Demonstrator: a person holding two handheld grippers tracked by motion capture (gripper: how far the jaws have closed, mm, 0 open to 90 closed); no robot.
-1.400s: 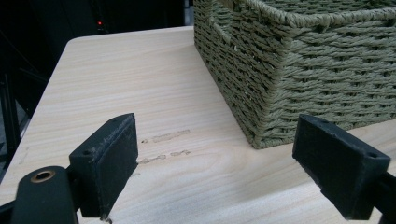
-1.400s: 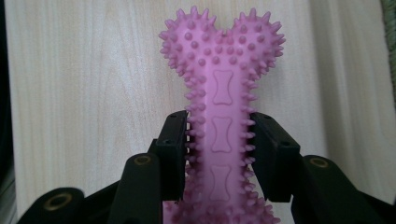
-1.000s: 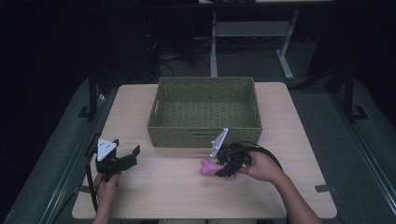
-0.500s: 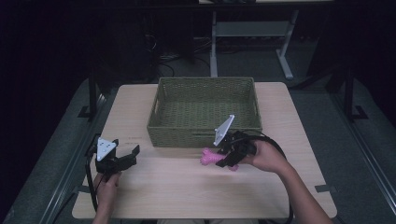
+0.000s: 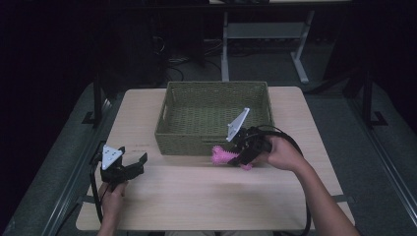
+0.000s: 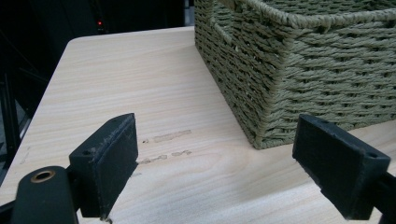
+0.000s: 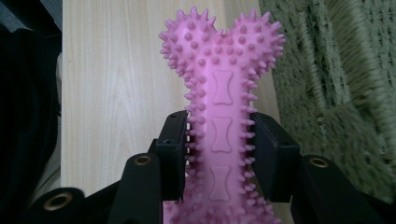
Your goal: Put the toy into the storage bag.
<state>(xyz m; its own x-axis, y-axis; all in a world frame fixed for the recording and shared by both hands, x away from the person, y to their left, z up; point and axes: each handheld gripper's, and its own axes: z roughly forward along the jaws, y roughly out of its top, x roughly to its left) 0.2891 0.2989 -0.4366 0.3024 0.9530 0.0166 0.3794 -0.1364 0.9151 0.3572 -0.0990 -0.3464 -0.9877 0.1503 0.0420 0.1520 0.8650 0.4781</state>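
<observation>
The right gripper (image 5: 235, 153) jaws clamp the pink spiked bone toy (image 7: 222, 116) just before the woven basket (image 5: 216, 142); the left gripper (image 6: 229, 172) jaws gape empty near the basket's corner.

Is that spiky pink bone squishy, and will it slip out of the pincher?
The bone looks like soft rubber, so probably a bit bendy, though it sticks out straight from the right gripper without drooping. Its little spikes sit against the black pads, so it likely won't slip easily. It seems light: one narrow pinch at the middle holds it up beside the basket.
</observation>
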